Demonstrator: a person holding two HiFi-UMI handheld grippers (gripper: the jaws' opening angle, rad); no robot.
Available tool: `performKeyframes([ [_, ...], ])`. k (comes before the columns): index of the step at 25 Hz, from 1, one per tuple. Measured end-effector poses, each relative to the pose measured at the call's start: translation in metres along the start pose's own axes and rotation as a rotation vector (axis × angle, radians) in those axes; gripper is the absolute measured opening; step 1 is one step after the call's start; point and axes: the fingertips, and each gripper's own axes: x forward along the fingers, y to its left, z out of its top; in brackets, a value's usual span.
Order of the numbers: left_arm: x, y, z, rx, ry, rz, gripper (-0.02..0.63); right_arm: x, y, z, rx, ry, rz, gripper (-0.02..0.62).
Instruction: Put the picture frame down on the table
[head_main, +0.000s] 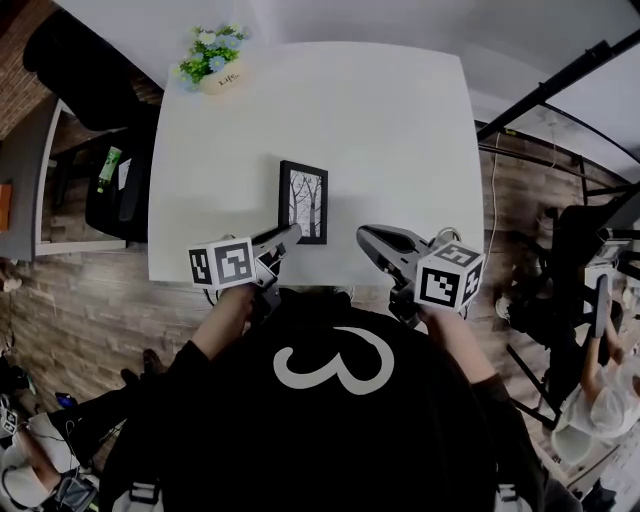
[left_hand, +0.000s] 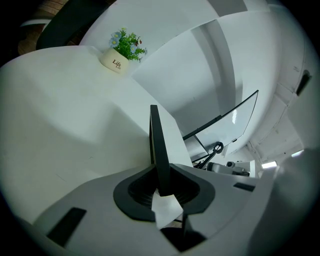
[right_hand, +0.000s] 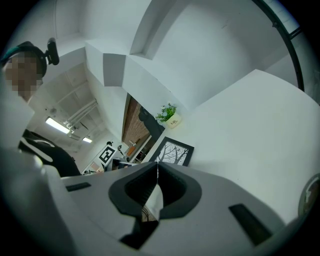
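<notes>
White rectangular counter (head_main: 400, 130). Black-edged picture frame with tree print (head_main: 303, 202): near-centre of counter, long axis near-to-far, just beyond left hand-held gripper (head_main: 288, 235), which clamps its near edge. Right hand-held gripper (head_main: 364, 236): jaws together, empty, just right.

Head view looks steeply down on the white rectangular worktop (head_main: 400, 120); both gripper views skim it, sharing its white flowerpot (left_hand: 116, 61).
</notes>
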Motion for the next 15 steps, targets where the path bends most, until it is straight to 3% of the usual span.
performKeyframes([
  [5, -0.001, 0.003, 0.0, 0.028, -0.002, 0.029, 0.079, -0.002, 0.001, 0.002, -0.005, -0.002, 0.005, 0.024],
  [8, -0.001, 0.007, 0.0, 0.033, -0.001, 0.042, 0.122, -0.003, 0.0, -0.003, 0.001, 0.005, 0.003, 0.024],
  [15, -0.001, 0.014, 0.001, 0.051, -0.006, 0.079, 0.151, -0.006, -0.004, -0.008, 0.01, 0.013, -0.004, 0.025],
])
